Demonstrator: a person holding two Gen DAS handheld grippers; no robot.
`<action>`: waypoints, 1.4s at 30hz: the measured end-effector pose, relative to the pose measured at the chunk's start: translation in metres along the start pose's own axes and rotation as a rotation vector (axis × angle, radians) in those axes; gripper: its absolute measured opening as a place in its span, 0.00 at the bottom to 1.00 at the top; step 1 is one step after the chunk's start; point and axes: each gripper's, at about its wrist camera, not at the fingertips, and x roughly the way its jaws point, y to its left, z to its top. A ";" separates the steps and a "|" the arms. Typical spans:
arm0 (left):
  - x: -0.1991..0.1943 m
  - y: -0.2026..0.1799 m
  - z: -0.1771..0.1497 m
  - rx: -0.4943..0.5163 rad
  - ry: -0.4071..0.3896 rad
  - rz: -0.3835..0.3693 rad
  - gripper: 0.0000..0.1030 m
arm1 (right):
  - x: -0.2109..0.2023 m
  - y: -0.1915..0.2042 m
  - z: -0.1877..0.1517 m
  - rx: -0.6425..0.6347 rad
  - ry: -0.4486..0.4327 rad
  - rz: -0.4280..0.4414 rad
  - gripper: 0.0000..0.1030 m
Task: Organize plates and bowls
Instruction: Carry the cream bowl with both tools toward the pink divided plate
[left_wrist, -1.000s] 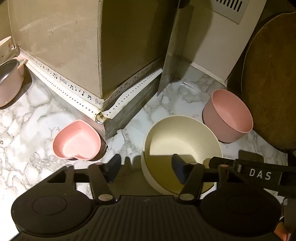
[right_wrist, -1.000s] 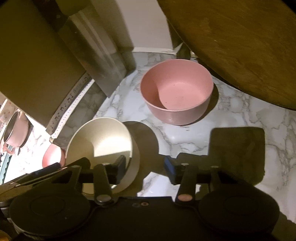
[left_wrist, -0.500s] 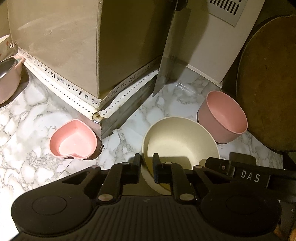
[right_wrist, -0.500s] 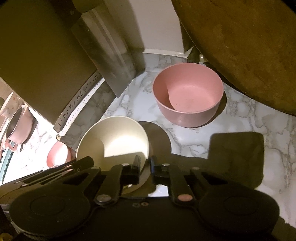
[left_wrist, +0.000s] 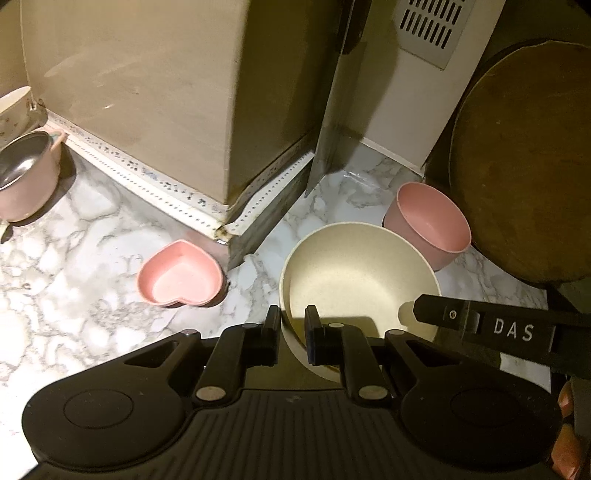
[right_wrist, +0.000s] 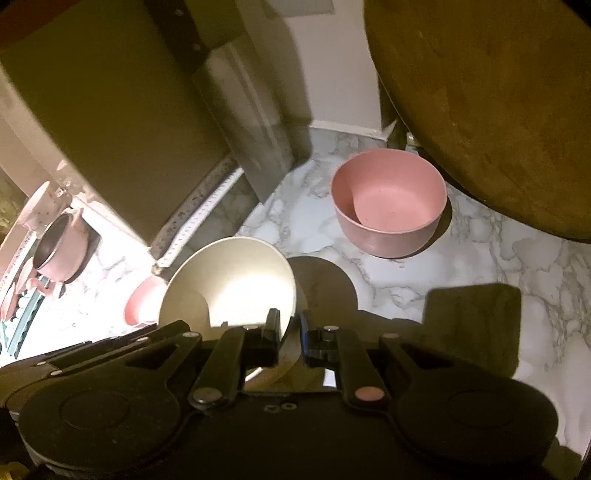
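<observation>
Warm, uneven kitchen light, hard shadows, fisheye bend at every edge.

Glare burns out the marble counter (left_wrist: 55, 280) at my left and whitens the inside of the cream bowl (right_wrist: 236, 284); the wooden board (right_wrist: 498, 92) and cardboard box (right_wrist: 110, 110) sink into murky brown. My own blocky shadow falls across the marble. Walls bow outward; the dotted trim smears soft.

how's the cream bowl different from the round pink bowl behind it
The cream bowl is wider and flares out; the round pink bowl is narrower with steeper walls. Both grippers, left and right, clamp the cream bowl's rim; the pink bowl stands untouched. Both are empty.
</observation>
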 end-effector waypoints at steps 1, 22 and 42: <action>-0.005 0.001 -0.001 0.007 -0.001 -0.002 0.13 | -0.003 0.003 -0.001 0.000 0.001 0.002 0.09; -0.072 0.062 -0.029 0.004 -0.011 0.033 0.13 | -0.035 0.083 -0.038 -0.057 -0.009 0.034 0.10; -0.081 0.126 -0.075 -0.077 0.070 0.063 0.13 | -0.004 0.136 -0.092 -0.127 0.101 0.061 0.10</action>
